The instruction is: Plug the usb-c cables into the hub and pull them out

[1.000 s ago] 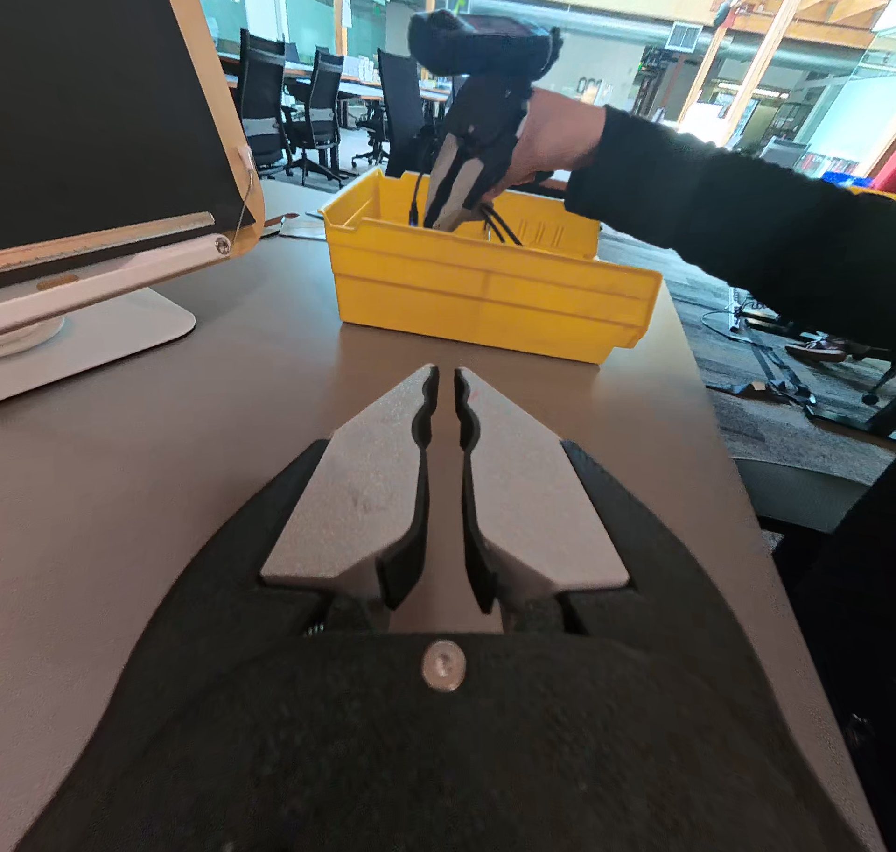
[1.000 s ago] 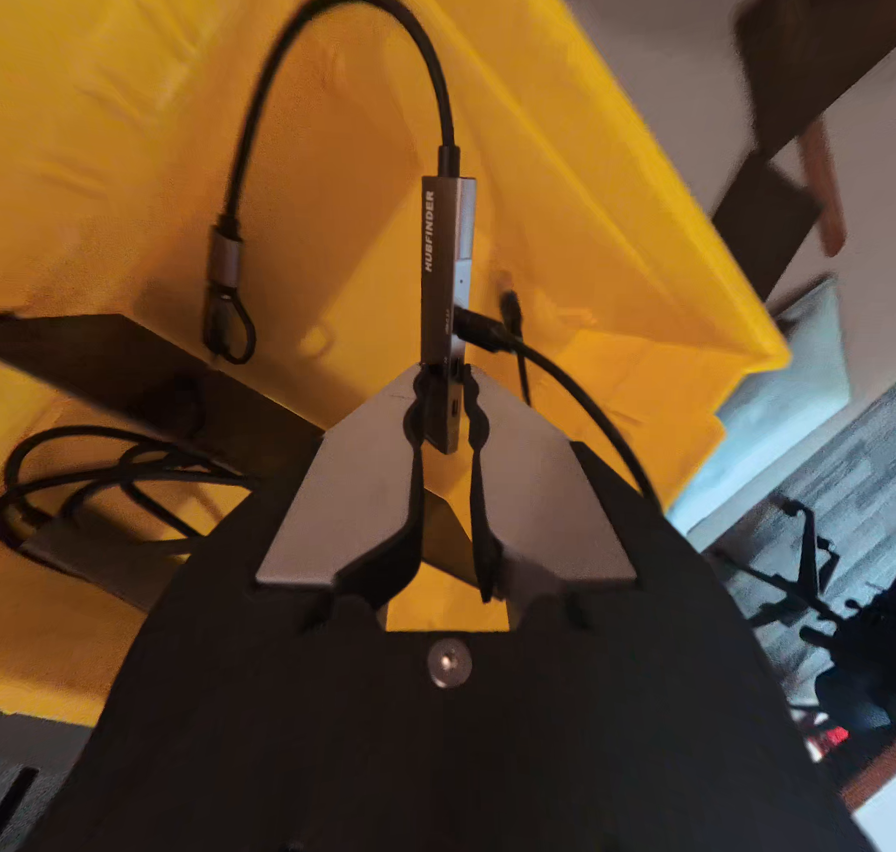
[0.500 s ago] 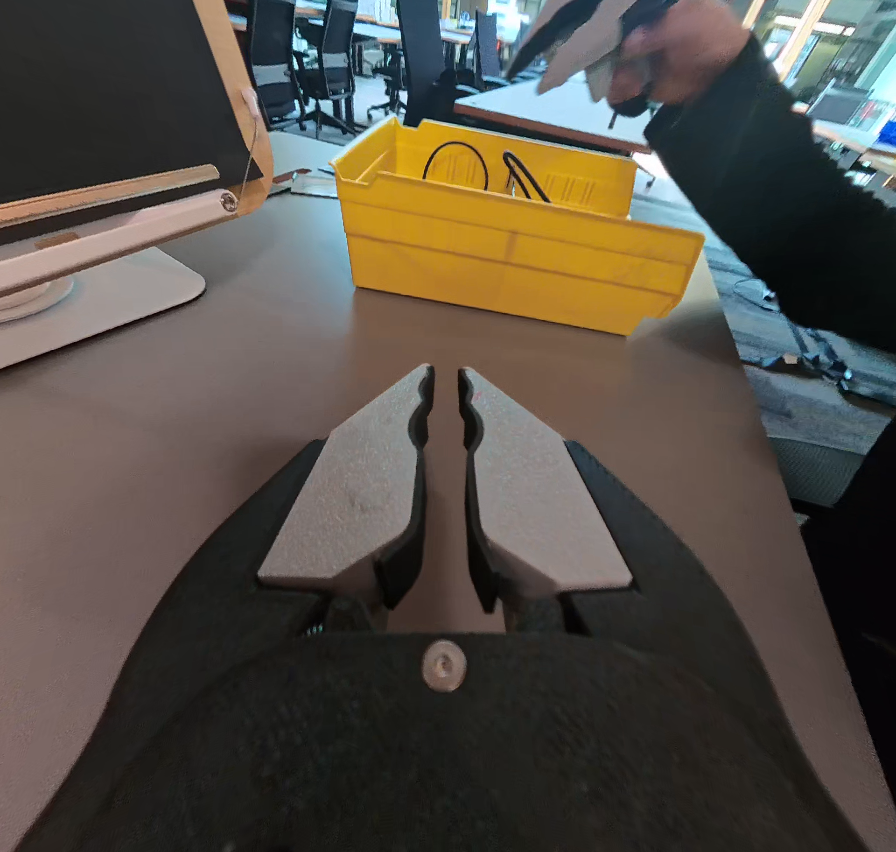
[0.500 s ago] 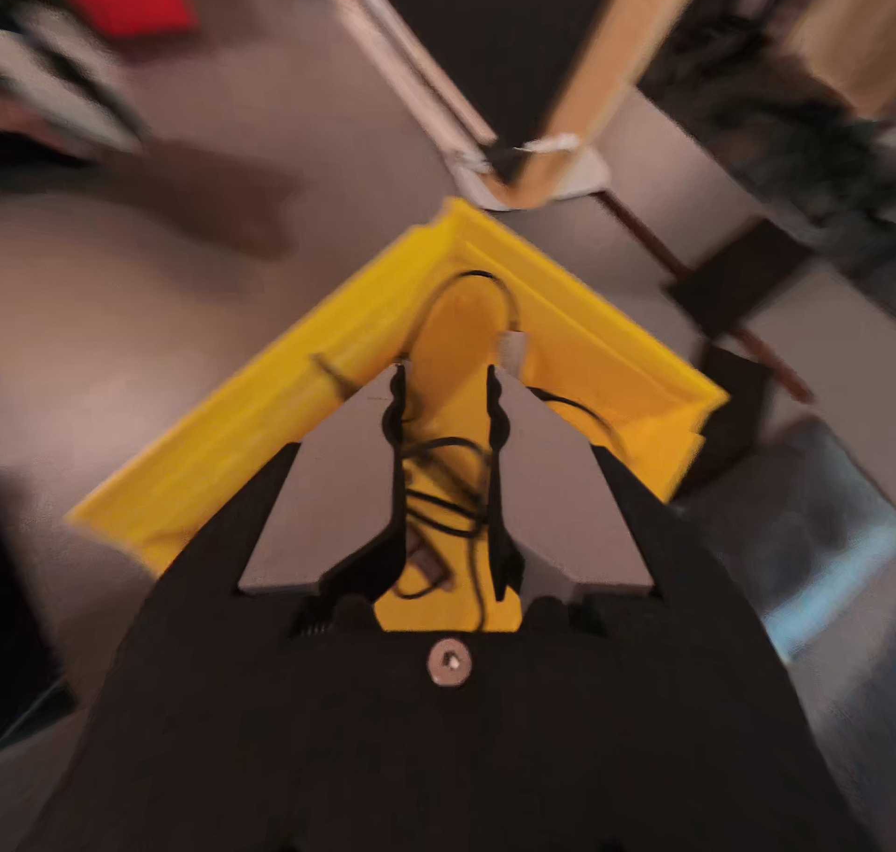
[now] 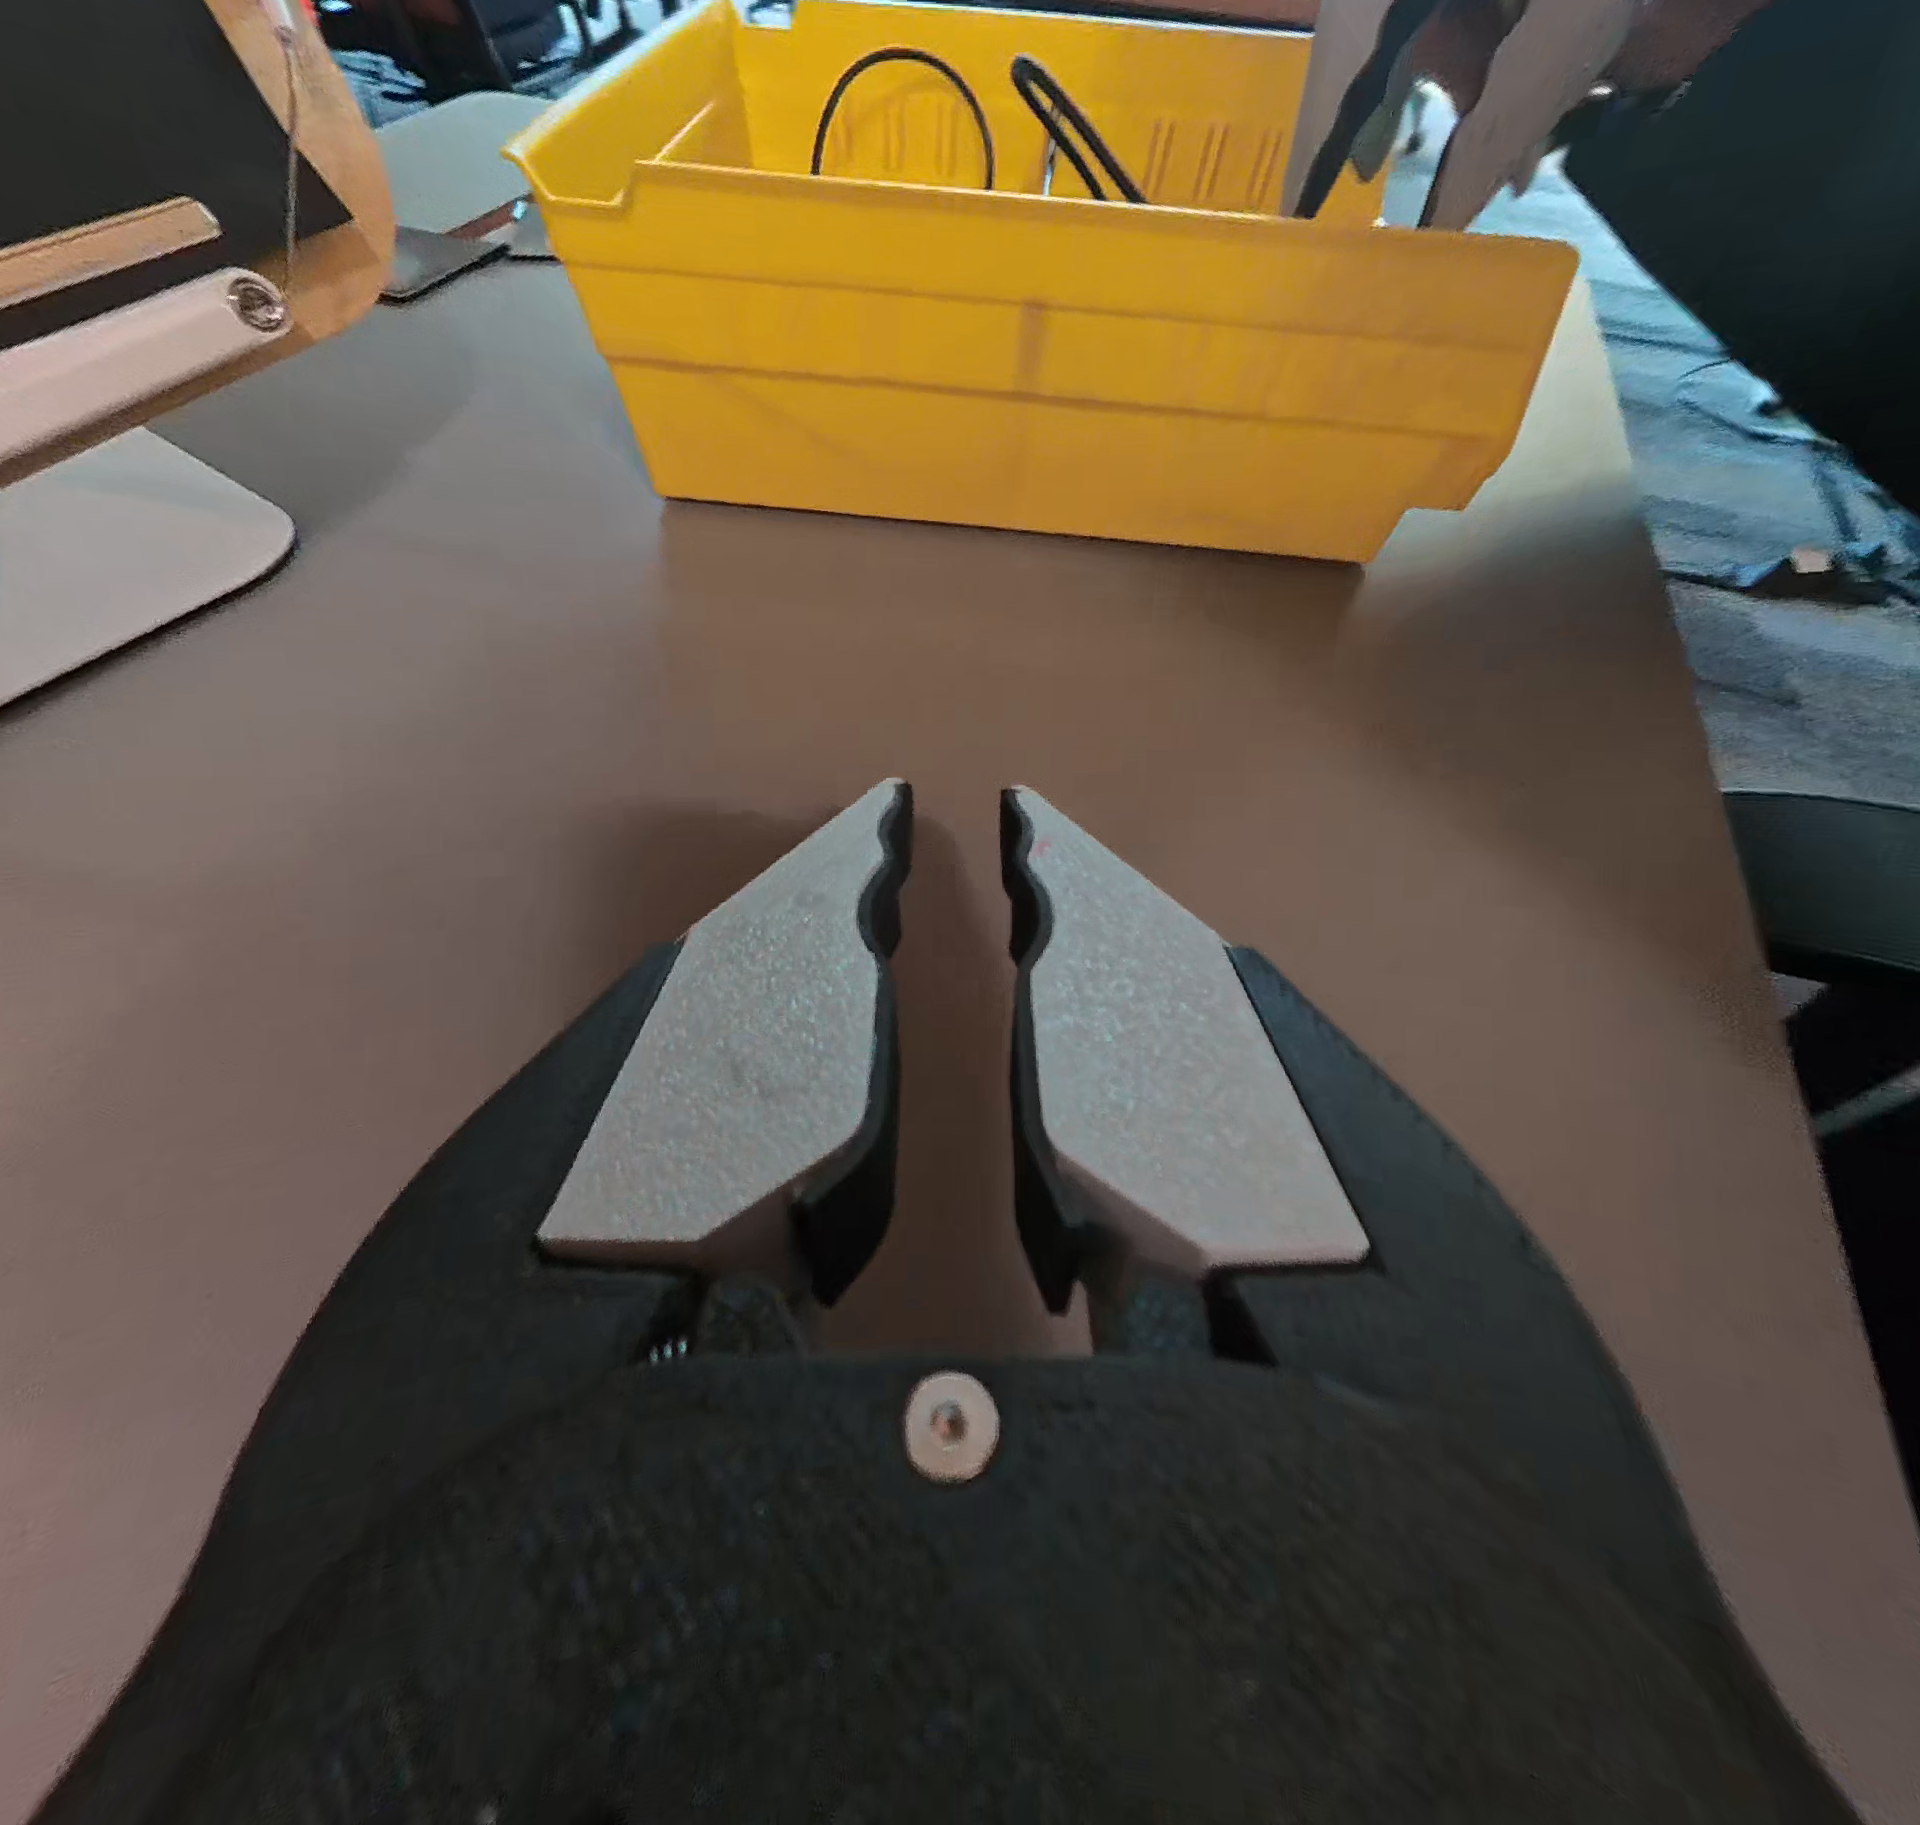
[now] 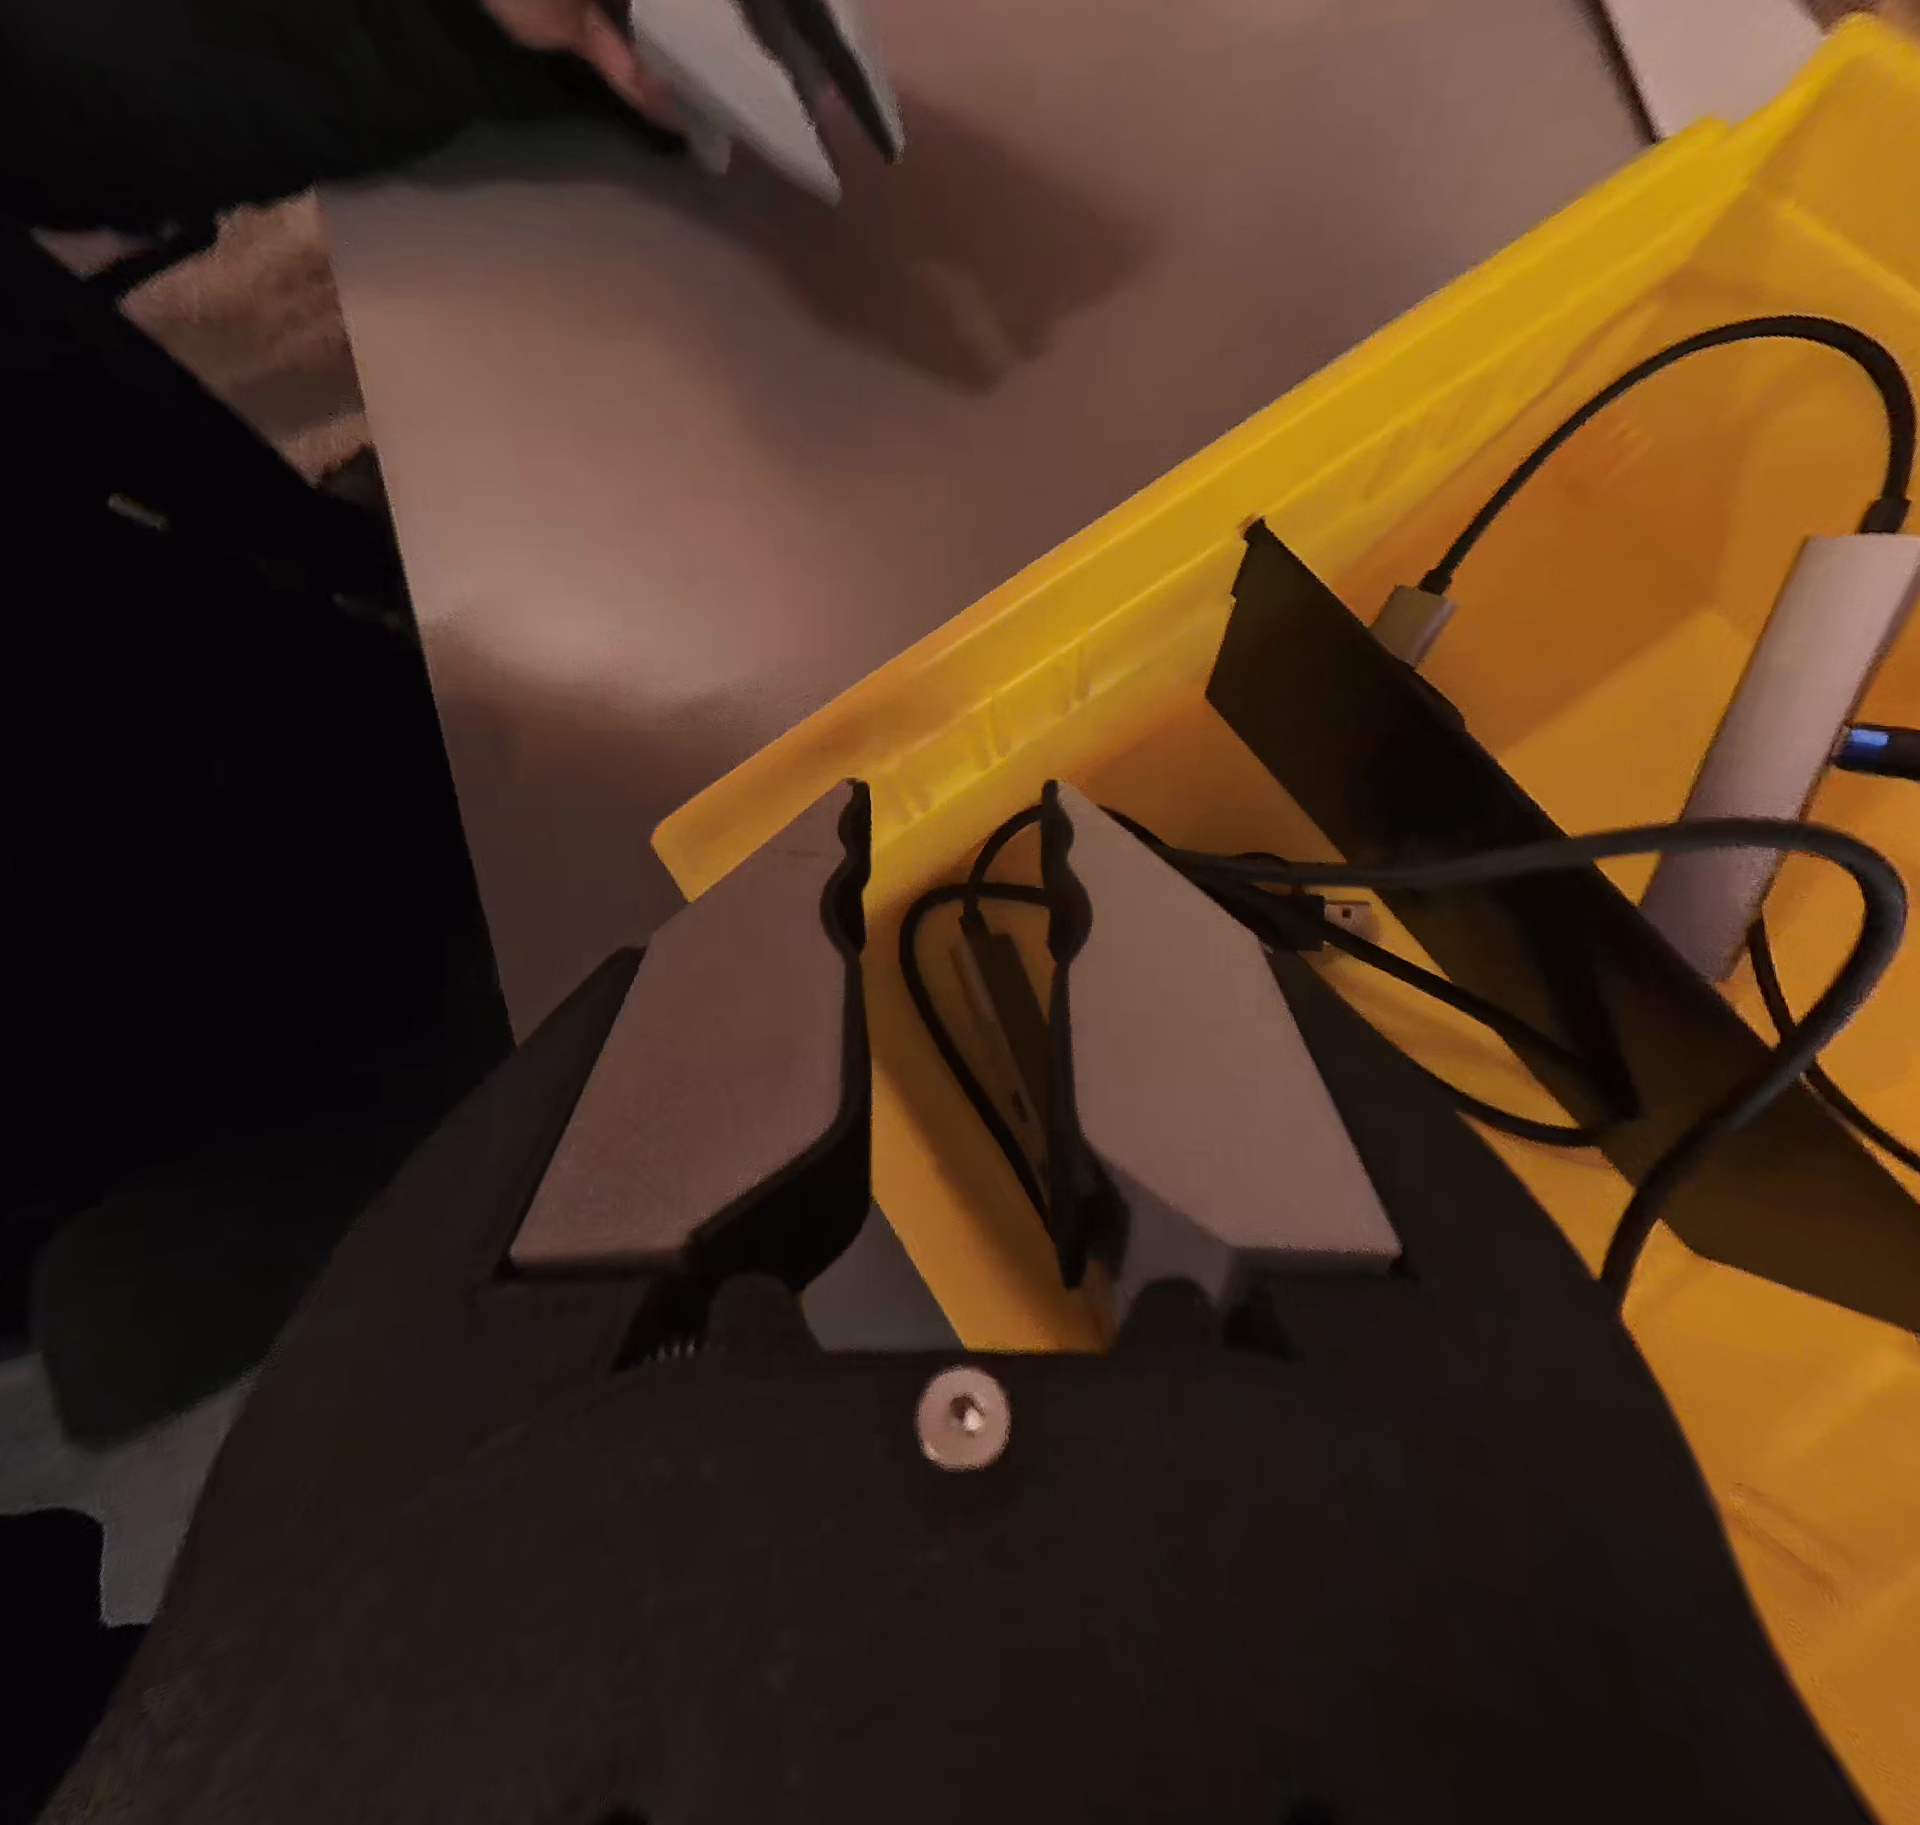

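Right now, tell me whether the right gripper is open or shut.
Open. The right gripper shows a wide gap between its fingers, empty, above the yellow bin and its cables.

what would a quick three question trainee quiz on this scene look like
1. True or false: the right gripper grips a hub.
2. Which divides the yellow bin? A: a black panel; B: a white card; C: nothing.
3. Fill in: the left gripper hovers over the bare ____.

Key: 1 false, its jaws stand apart over the bin's end compartment, empty; the silver hub lies in the next compartment with cables attached. 2 A. 3 table.
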Action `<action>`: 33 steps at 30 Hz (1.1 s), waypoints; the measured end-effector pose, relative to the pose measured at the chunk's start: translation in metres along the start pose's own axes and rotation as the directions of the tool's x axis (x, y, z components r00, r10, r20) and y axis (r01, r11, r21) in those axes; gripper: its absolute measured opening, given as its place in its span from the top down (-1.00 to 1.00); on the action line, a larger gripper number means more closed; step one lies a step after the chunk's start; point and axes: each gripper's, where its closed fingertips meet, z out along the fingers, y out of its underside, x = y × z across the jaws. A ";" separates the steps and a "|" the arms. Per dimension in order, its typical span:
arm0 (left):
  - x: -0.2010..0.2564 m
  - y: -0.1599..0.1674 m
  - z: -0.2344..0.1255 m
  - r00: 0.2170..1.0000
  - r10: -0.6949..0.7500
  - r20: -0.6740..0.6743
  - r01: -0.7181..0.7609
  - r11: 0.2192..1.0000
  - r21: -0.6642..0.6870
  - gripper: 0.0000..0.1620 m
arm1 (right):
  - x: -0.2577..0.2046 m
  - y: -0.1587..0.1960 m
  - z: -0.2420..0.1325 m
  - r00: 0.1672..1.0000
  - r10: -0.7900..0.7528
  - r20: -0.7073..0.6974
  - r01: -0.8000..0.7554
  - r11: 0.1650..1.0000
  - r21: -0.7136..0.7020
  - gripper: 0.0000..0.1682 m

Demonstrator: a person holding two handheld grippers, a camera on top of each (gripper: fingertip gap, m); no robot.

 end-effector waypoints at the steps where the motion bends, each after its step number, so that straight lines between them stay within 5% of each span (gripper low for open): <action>1: -0.001 0.000 0.000 1.000 0.005 0.020 -0.005 1.000 -0.001 0.80 | 0.001 -0.002 -0.002 0.999 0.030 -0.021 -0.029 0.999 0.035 0.61; 9: 0.006 -0.006 -0.001 0.998 0.029 0.047 -0.029 1.000 0.006 0.67 | 0.007 -0.029 -0.020 0.959 0.180 -0.217 -0.101 0.938 0.331 0.44; 17: -0.027 -0.016 -0.012 0.961 0.068 0.268 -0.082 0.996 0.039 0.55 | -0.009 -0.113 -0.051 0.881 0.171 -0.442 0.112 0.830 0.546 0.29; 20: -0.038 -0.021 -0.018 0.939 0.067 0.338 -0.094 0.993 0.066 0.54 | -0.027 -0.147 -0.029 0.892 0.096 -0.441 0.177 0.824 0.538 0.17; 25: -0.074 -0.026 -0.037 0.848 0.000 0.530 -0.061 0.994 0.096 1.00 | -0.043 -0.189 0.047 0.935 -0.015 -0.355 0.211 0.825 0.523 0.15; 29: -0.089 -0.022 -0.043 0.809 -0.113 0.577 0.039 0.990 0.139 1.00 | -0.033 -0.208 0.100 0.925 -0.085 -0.372 0.284 0.804 0.523 0.25; 33: -0.089 -0.016 -0.038 0.820 -0.144 0.554 0.088 0.988 0.127 1.00 | -0.020 -0.207 0.137 0.924 -0.117 -0.365 0.311 0.786 0.534 0.14</action>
